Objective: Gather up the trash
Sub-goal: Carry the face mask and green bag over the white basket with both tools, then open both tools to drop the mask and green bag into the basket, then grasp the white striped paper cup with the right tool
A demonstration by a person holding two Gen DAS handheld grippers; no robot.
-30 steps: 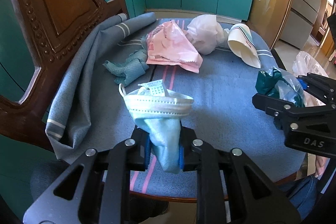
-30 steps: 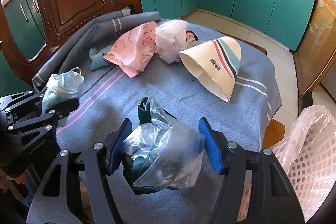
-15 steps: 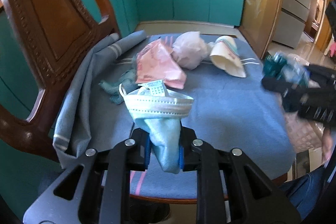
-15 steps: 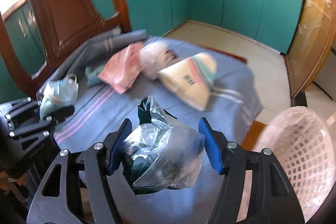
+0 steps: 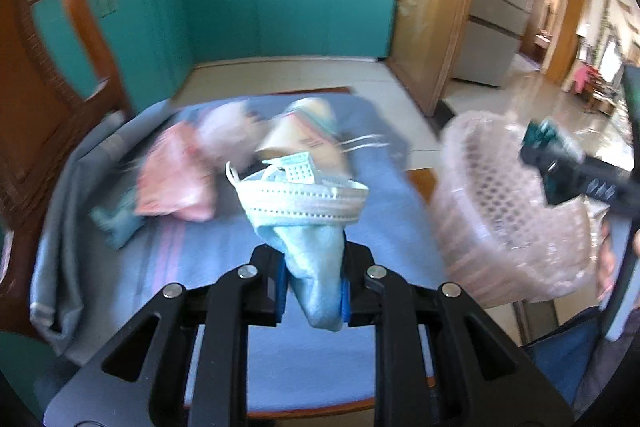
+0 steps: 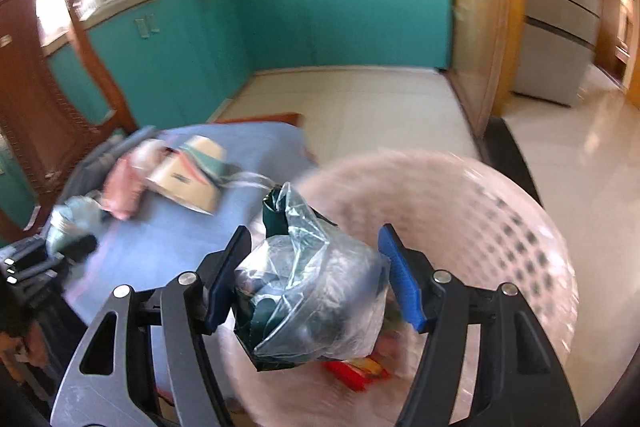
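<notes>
— What does the right wrist view give that the left cannot?

— The inside of the pink basket (image 6: 480,211): red wrappers (image 6: 356,371) on its bottom, under the right gripper (image 6: 316,283), whose fingers pinch a clear plastic bag (image 6: 308,295) over the rim.

— And the left?

— The basket's outer wall (image 5: 500,227), beside the blue cloth (image 5: 224,287). The left gripper (image 5: 314,291) has its fingers pressed on a face mask (image 5: 300,195) above that cloth; paper cup (image 5: 300,139) and pink packet (image 5: 176,179) lie behind.

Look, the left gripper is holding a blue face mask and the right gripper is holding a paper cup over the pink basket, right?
Not quite. The right gripper holds a clear plastic bag, not a paper cup, over the pink basket; the right wrist view shows it. The left gripper does hold the face mask.
</notes>
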